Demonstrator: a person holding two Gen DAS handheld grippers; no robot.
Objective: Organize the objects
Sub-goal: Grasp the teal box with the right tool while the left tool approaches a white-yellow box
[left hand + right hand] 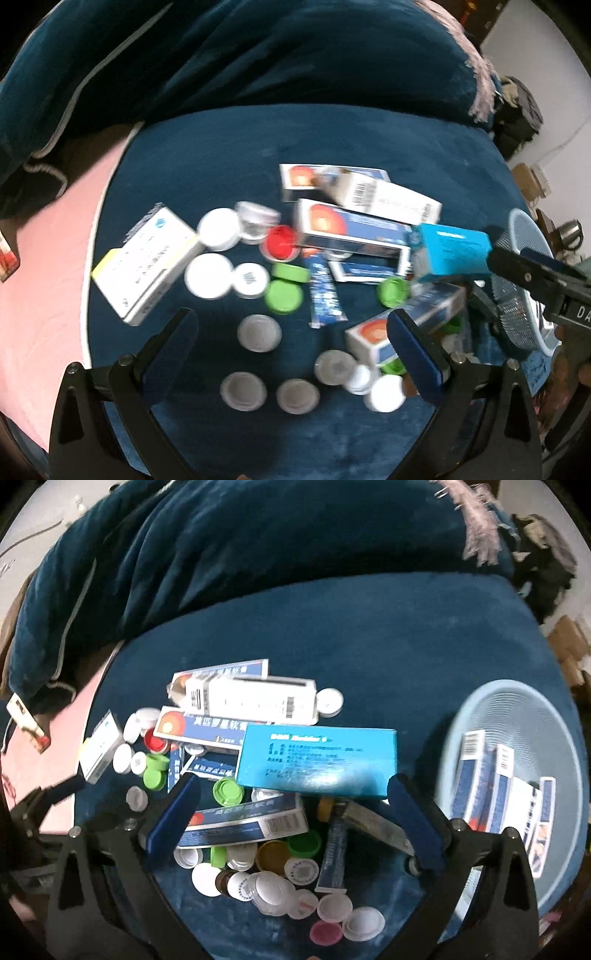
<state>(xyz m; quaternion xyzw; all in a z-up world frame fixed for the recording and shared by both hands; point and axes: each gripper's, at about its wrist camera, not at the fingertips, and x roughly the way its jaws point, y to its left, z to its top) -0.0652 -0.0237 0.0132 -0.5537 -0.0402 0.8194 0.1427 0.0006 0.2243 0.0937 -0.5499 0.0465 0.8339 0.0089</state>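
My right gripper (293,788) is shut on a light blue box (317,762) and holds it above a heap of medicine boxes and bottle caps on a dark blue cushion (369,635). In the left wrist view the same box (452,249) shows at the right, gripped by black fingers (517,267). My left gripper (291,325) is open and empty above several grey caps (259,333). A white and yellow box (146,258) lies at the left. A light blue basket (517,709) at the right holds several boxes (495,786).
Blue and white boxes with orange circles (347,229), green caps (284,295), a red cap (280,242) and white caps (208,275) are scattered on the cushion. A dark blue blanket (258,55) lies behind. A pink sheet (48,277) lies at the left.
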